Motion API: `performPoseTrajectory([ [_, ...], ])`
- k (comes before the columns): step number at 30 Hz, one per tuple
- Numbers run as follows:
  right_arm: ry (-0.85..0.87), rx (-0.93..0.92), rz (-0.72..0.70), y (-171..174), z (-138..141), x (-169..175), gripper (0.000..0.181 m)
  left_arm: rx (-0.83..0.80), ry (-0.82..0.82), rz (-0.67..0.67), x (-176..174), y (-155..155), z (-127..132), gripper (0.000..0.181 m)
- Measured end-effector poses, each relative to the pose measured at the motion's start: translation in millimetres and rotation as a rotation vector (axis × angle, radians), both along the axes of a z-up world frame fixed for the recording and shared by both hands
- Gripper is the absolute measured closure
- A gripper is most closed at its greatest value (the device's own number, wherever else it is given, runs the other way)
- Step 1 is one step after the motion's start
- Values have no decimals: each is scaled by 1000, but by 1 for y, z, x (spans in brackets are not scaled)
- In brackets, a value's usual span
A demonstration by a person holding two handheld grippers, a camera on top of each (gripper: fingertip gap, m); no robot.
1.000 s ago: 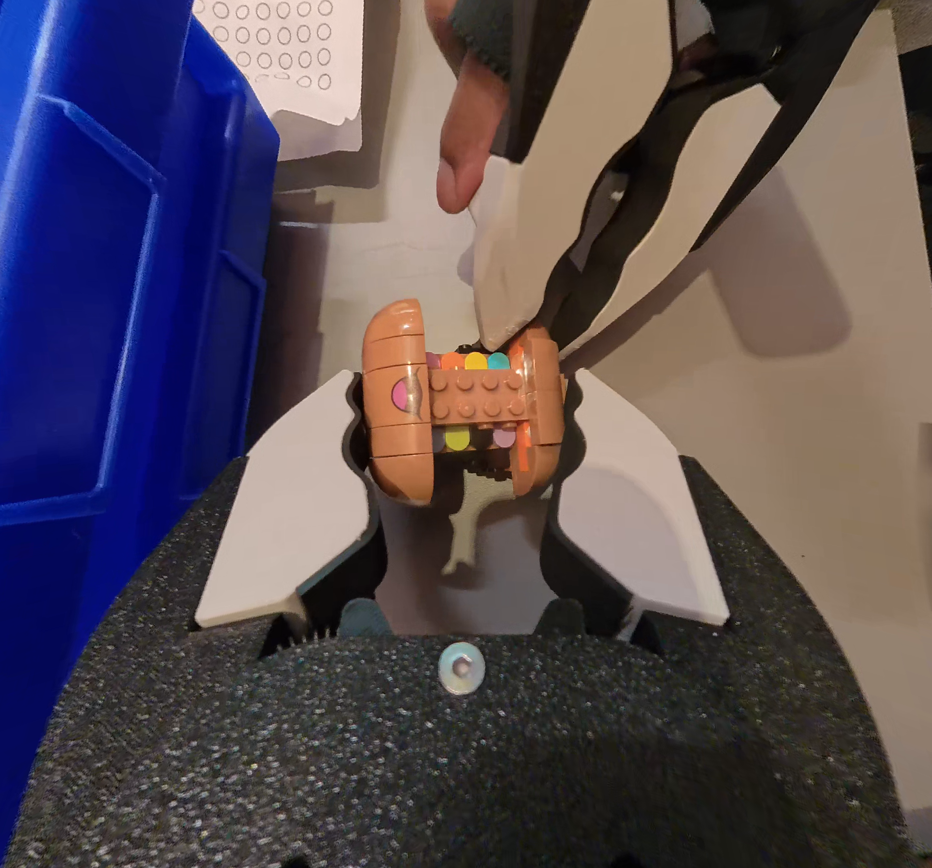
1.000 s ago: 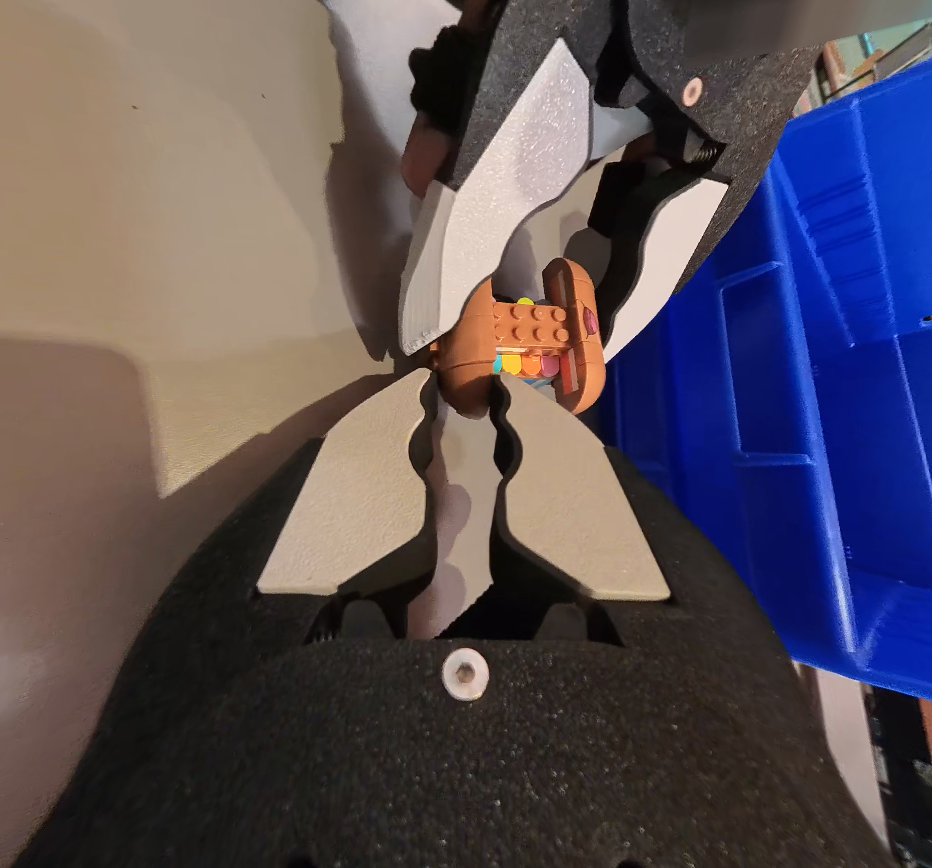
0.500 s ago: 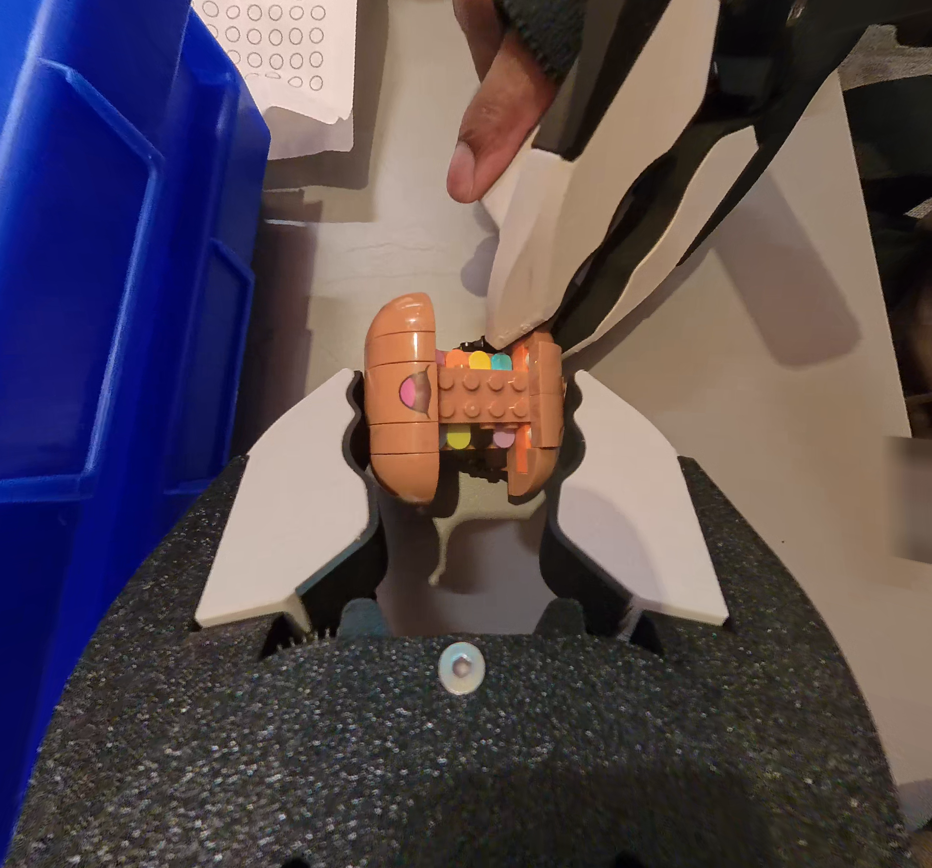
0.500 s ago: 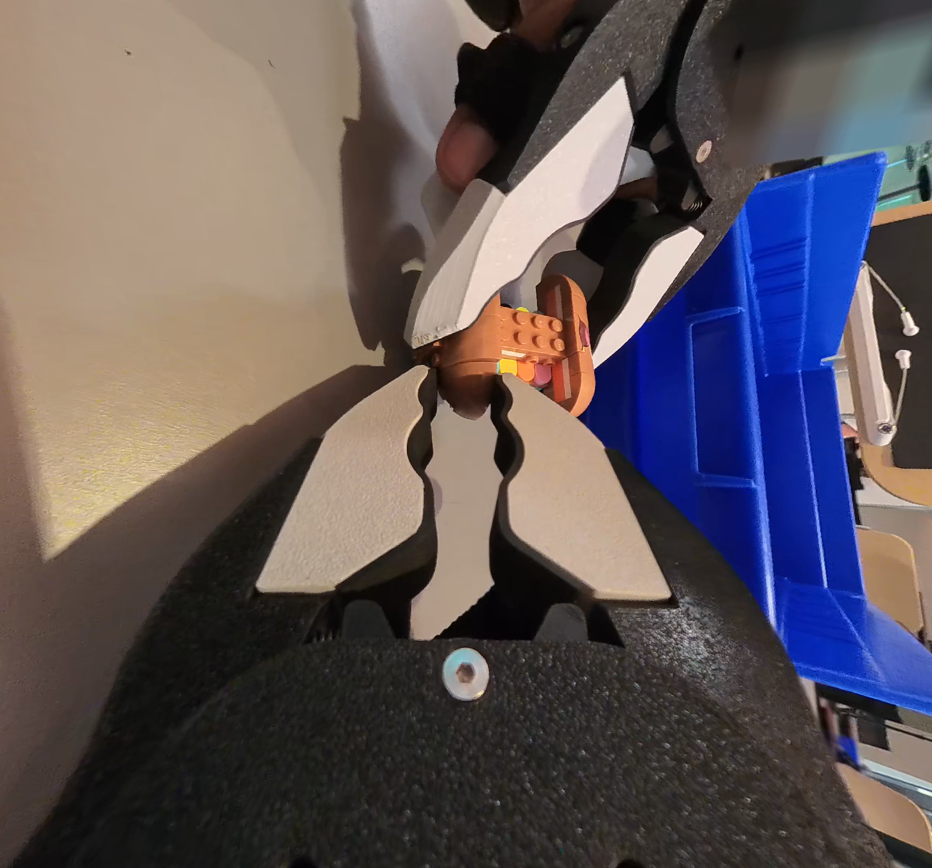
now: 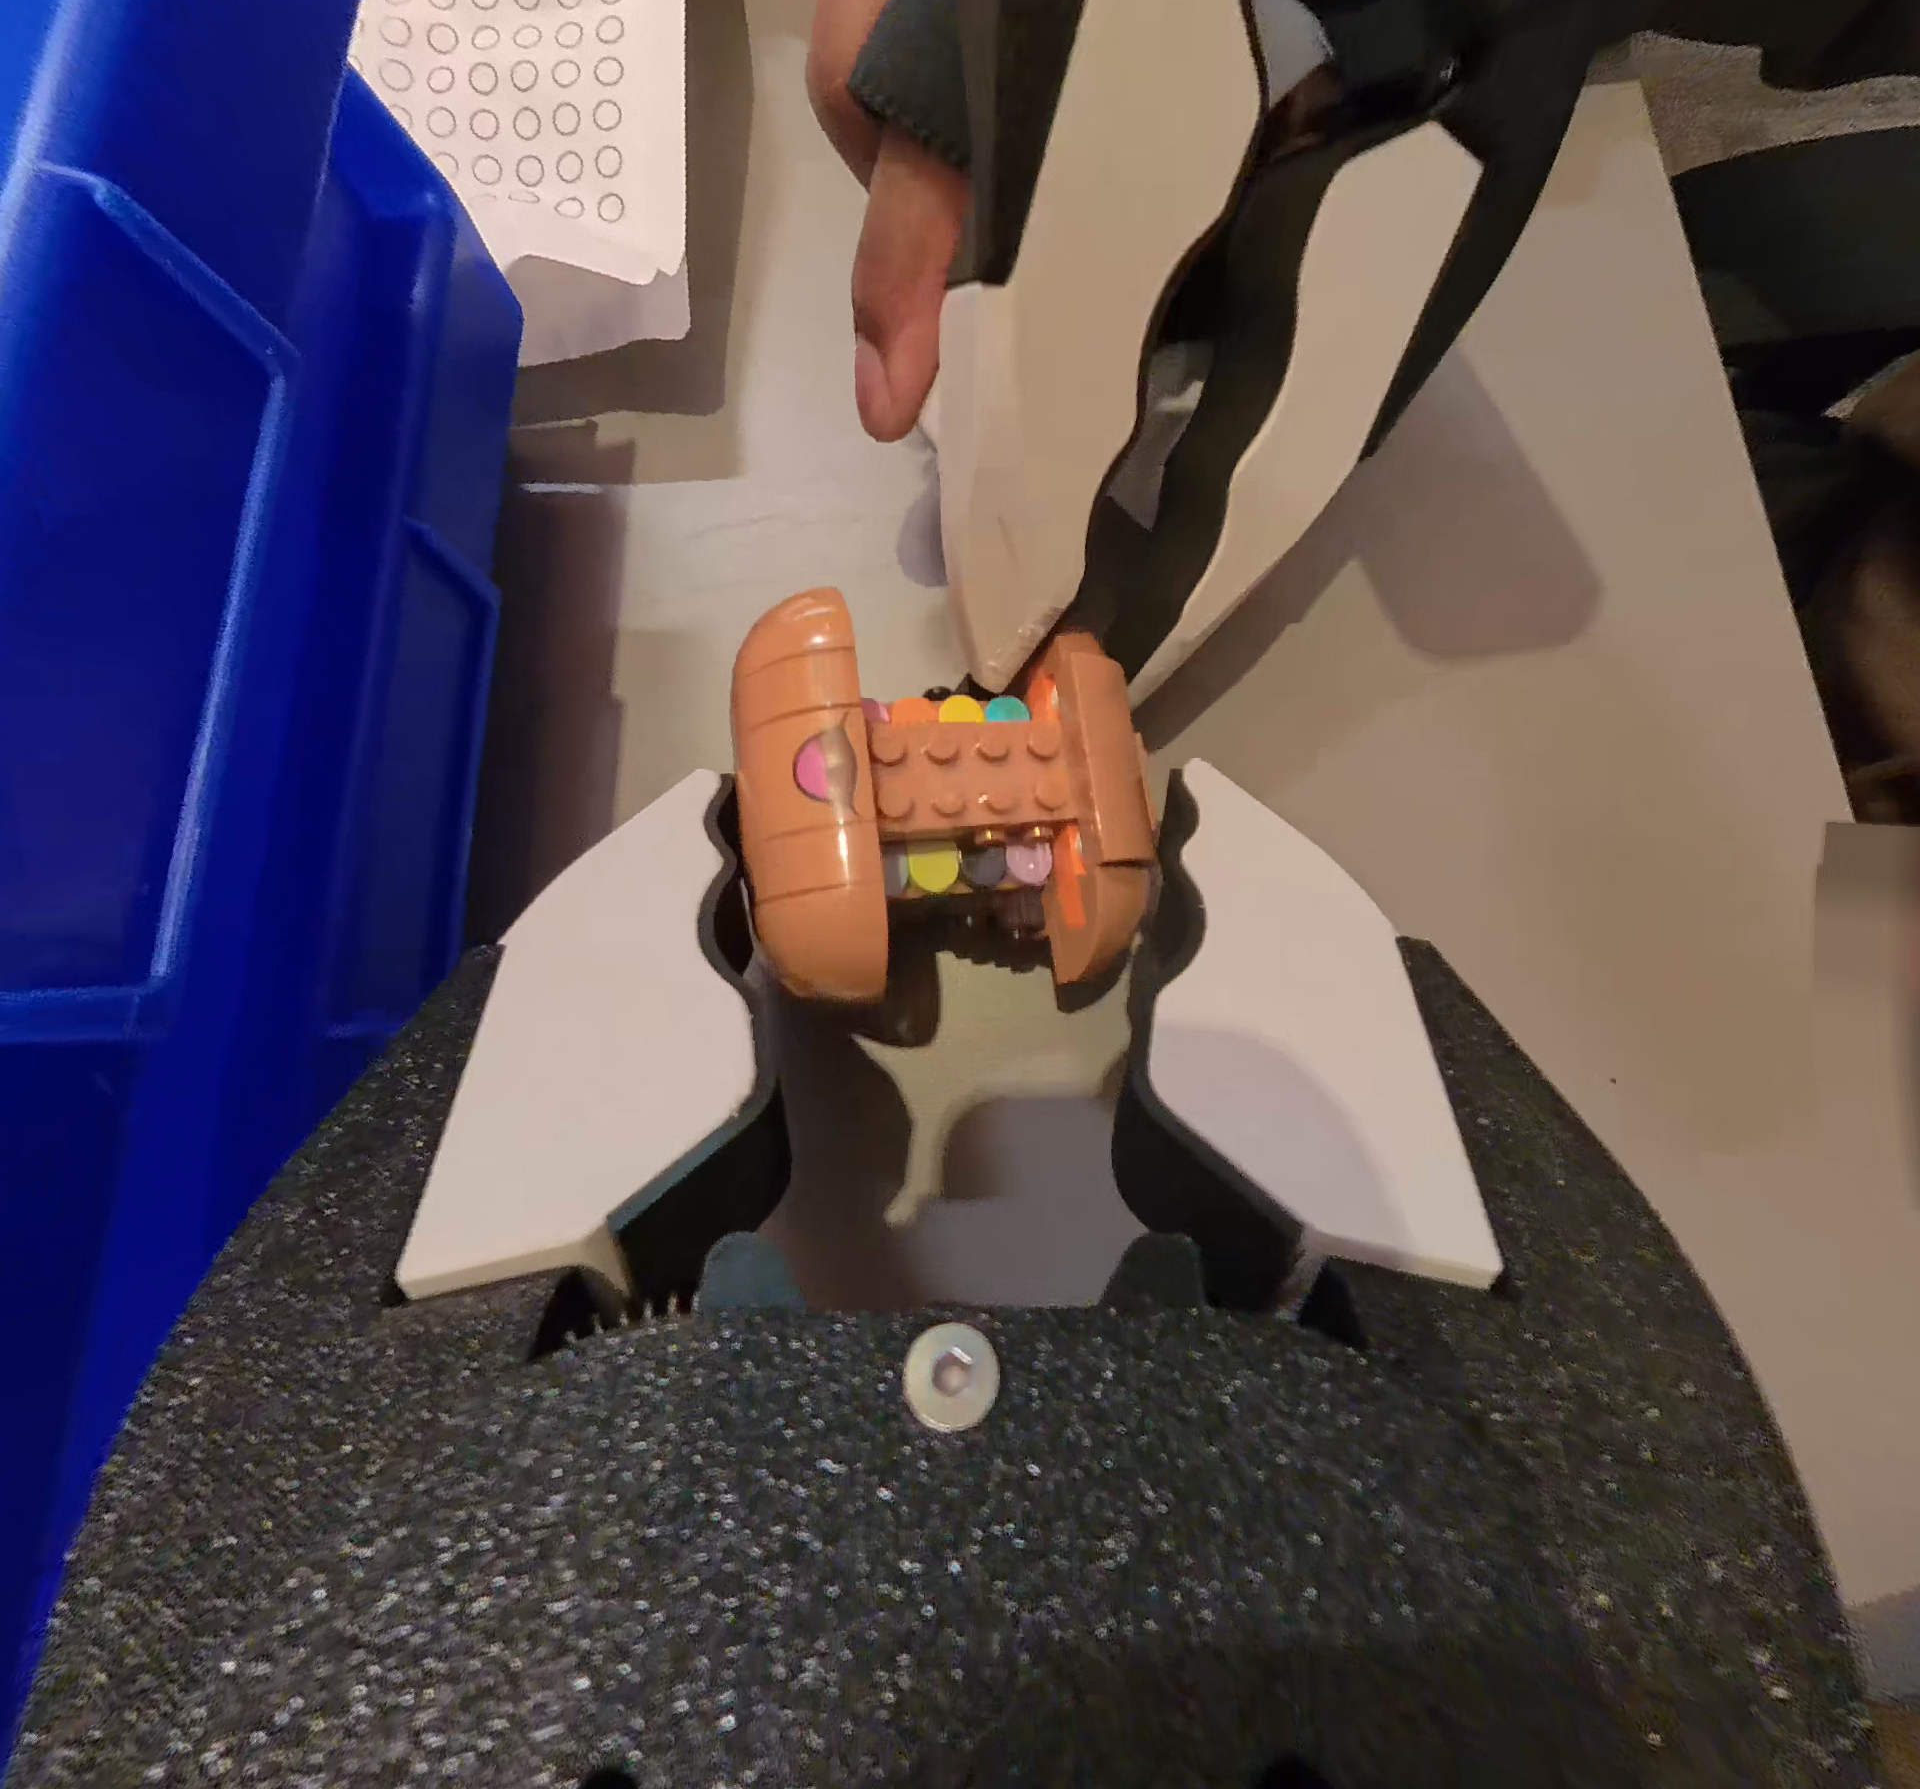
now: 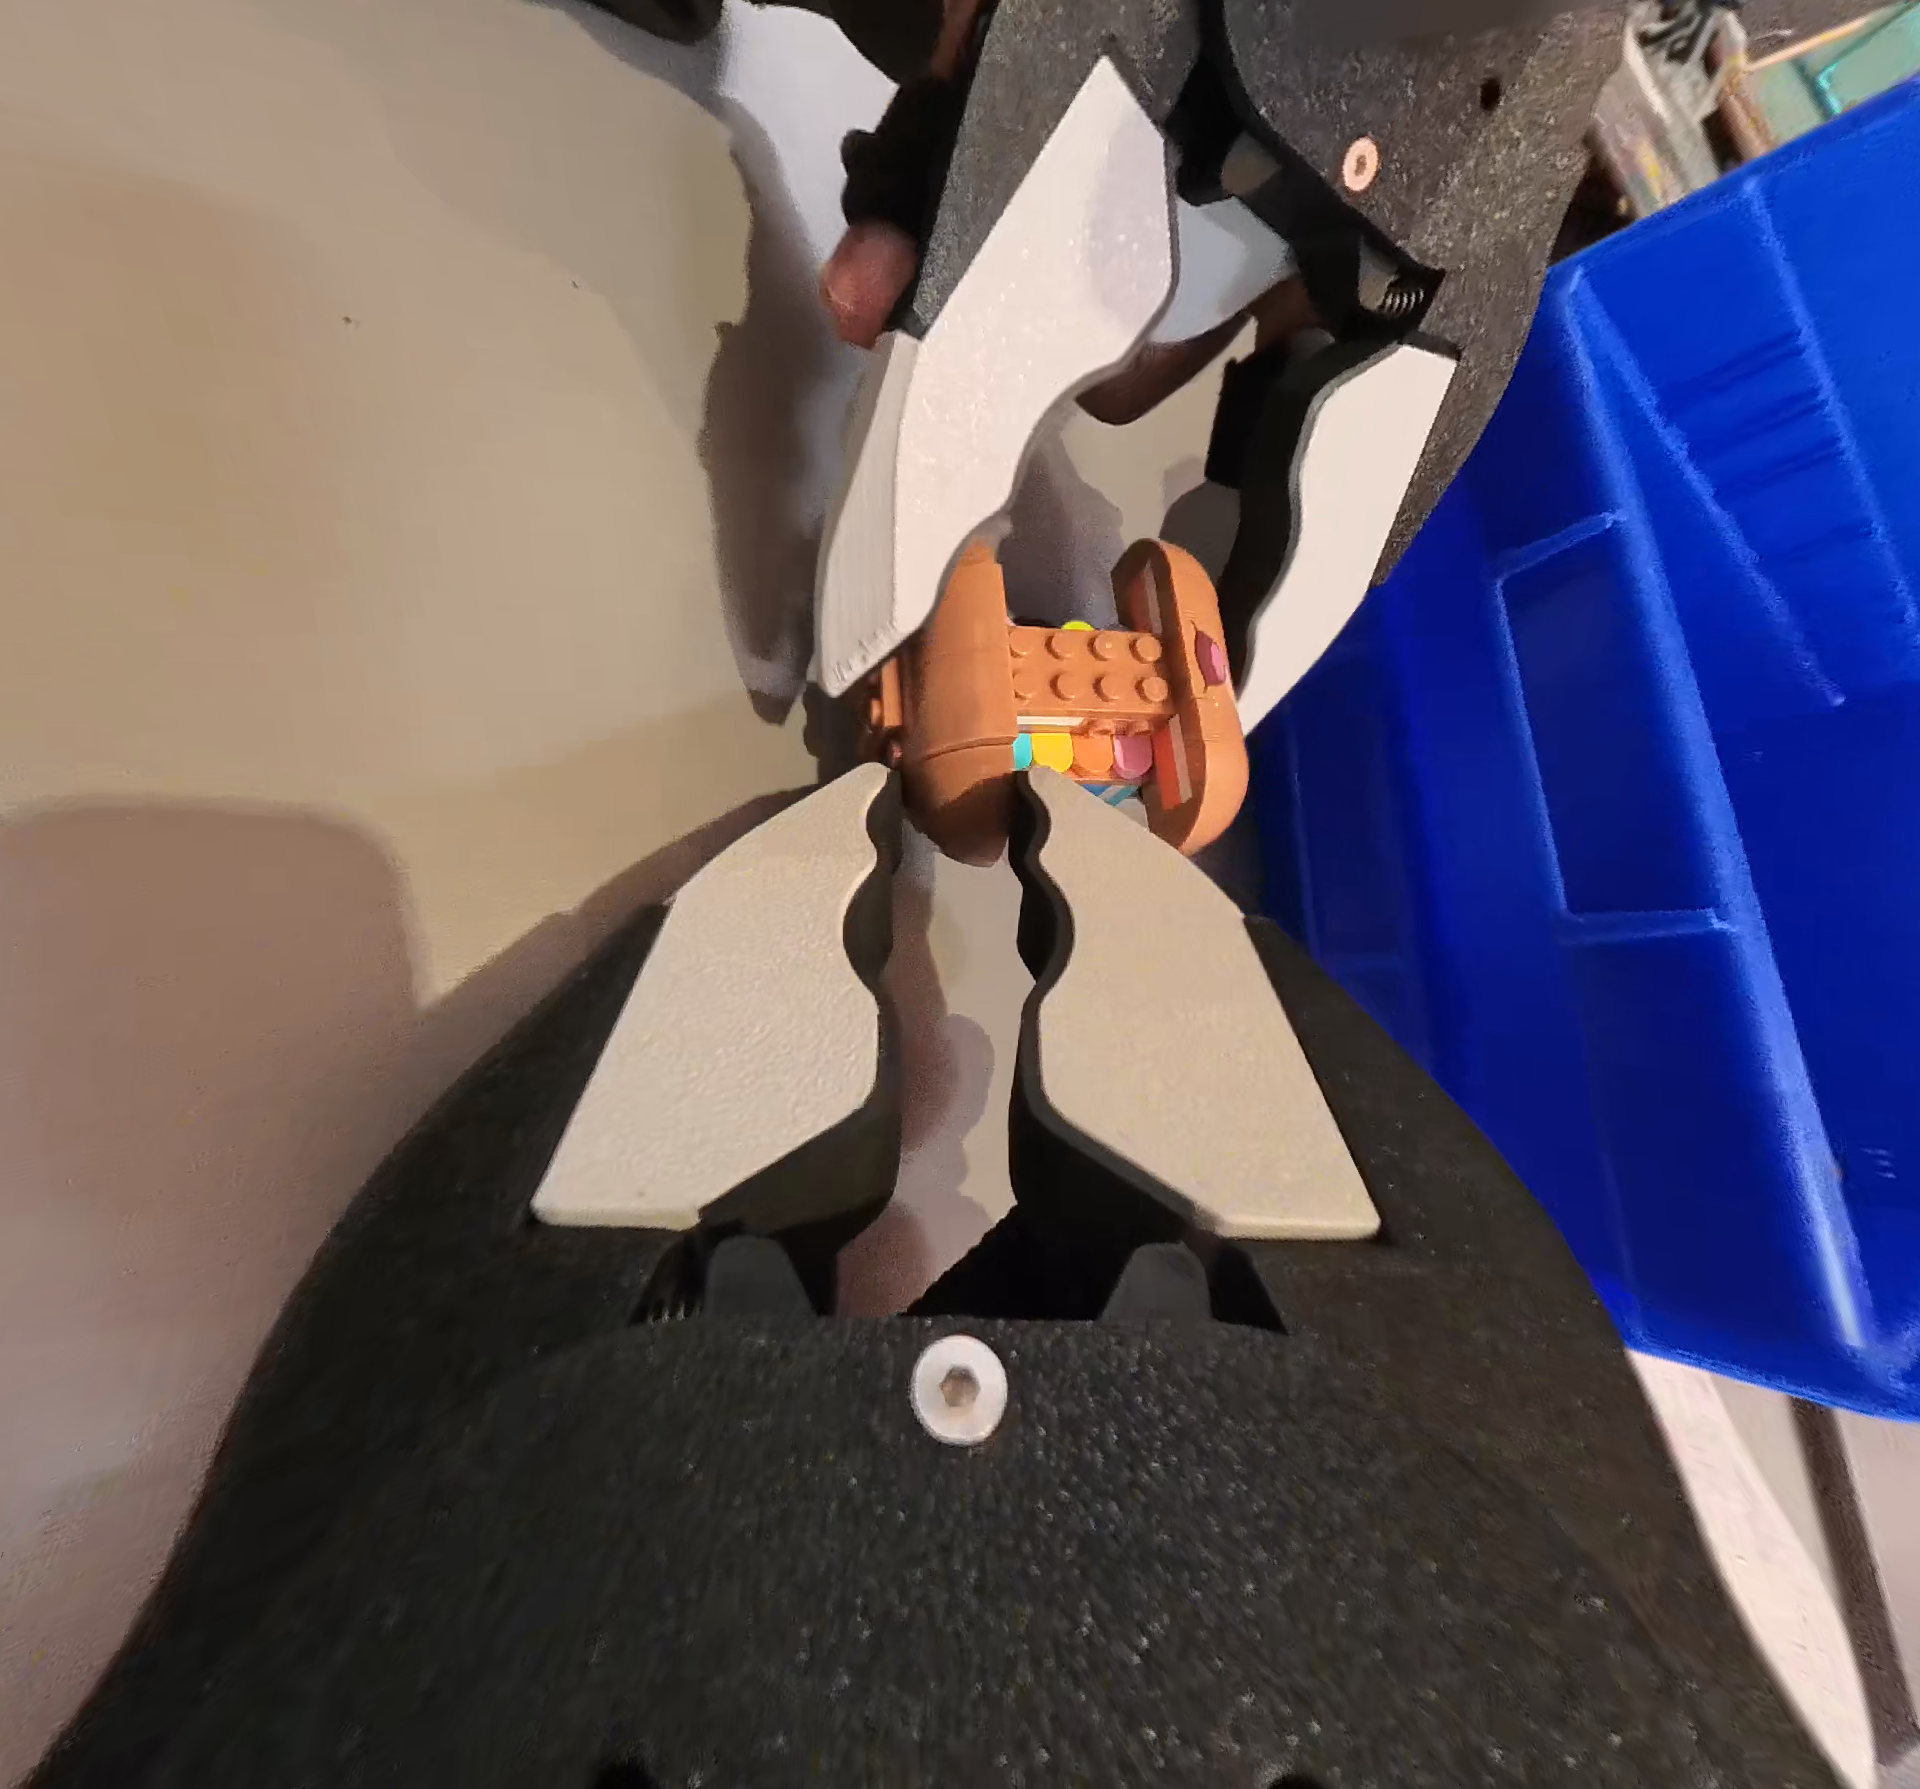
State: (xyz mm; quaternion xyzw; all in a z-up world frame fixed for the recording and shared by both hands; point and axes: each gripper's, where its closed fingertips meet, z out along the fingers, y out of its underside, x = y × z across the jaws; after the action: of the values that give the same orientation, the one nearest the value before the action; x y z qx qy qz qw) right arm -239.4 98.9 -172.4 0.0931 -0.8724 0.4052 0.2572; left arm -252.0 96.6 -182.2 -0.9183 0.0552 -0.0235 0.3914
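Left wrist view shows the tan brick model [image 5: 935, 783], a studded bar with a rounded disc at each end and coloured round tiles along it, held off the tabletop [image 5: 1558, 908] between the two white fingers of my left tool [image 5: 951, 804]. That tool is clamped across the model's length, one finger against each disc. My right tool [image 6: 956, 794] comes in from the far side with its fingers drawn close together, and they pinch the rim of one end disc, so both tools grip the same model.

Compared with half a second ago, neither grip has let go. The right tool has swung to a steeper angle, and the disc it holds now sits slightly askew from the bar. More of the lower row of tiles shows beneath the bar than before. I judge that end is starting to work loose, though I cannot tell whether any joint has actually parted.

A bare fingertip [image 5: 894, 368] of the person's hand rests along the right tool's finger. A blue bin [image 5: 208, 596] stands just beside the left tool, and a sheet of paper printed with circles [image 5: 520, 77] lies farther back.
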Motion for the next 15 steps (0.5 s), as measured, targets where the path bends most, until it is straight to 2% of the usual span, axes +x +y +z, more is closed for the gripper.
performPoseTrajectory([
  [5, -105, -35, 12, 3, 3, 3, 161, 51, 16, -32, 2, -4, 9, 104],
  [11, -117, -42, 29, 1, 4, 5, 161, 29, 56, -48, 7, 1, 6, 95],
  [15, -117, -54, 42, -1, 4, 6, 161, 5, 69, -23, 3, 3, 3, 102],
])
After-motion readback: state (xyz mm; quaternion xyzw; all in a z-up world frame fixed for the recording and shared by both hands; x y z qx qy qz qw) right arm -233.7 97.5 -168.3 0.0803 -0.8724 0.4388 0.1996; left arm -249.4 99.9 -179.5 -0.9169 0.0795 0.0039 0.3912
